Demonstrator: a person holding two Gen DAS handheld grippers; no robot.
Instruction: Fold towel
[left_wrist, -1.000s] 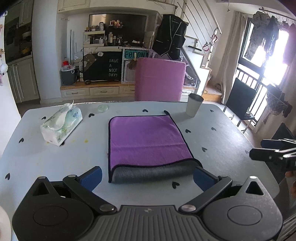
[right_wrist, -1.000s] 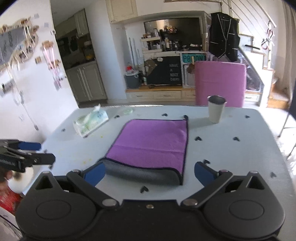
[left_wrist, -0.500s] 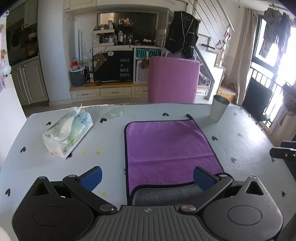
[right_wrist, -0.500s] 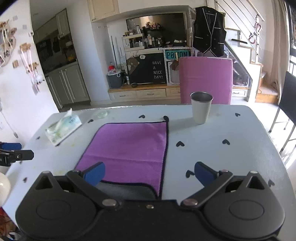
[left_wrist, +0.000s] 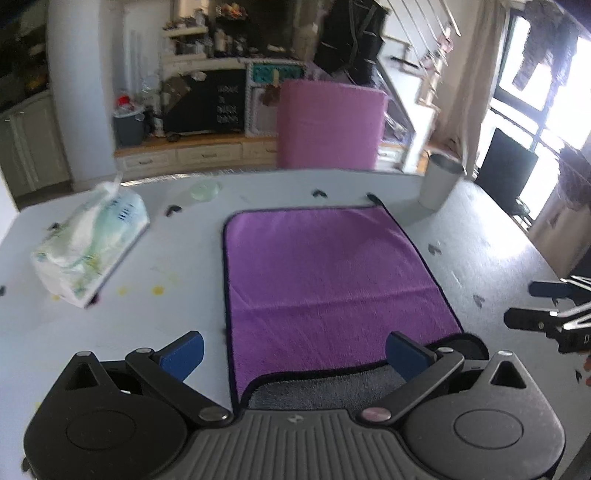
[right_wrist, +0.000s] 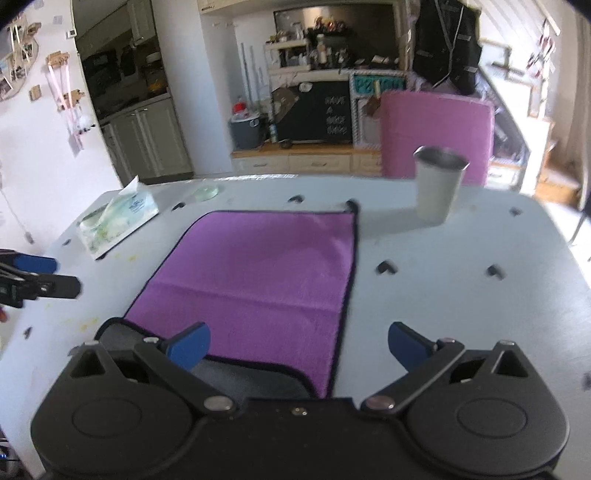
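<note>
A purple towel (left_wrist: 325, 280) with a dark hem lies flat on the pale table (left_wrist: 177, 258), folded so its grey underside shows along the near edge. It also shows in the right wrist view (right_wrist: 258, 273). My left gripper (left_wrist: 293, 352) is open and empty, its jaws straddling the towel's near left part. My right gripper (right_wrist: 297, 343) is open and empty over the towel's near right corner. The right gripper shows at the right edge of the left wrist view (left_wrist: 546, 306); the left gripper shows at the left edge of the right wrist view (right_wrist: 40, 277).
A tissue pack (left_wrist: 88, 247) lies left of the towel. A metal cup (right_wrist: 437, 184) stands at the back right. A small clear disc (left_wrist: 205, 190) lies at the far side. A purple chair back (left_wrist: 330, 123) stands behind the table.
Both grippers have moved forward over the towel's near edge, which now lies partly under them. Both stay open. The towel has not moved.
</note>
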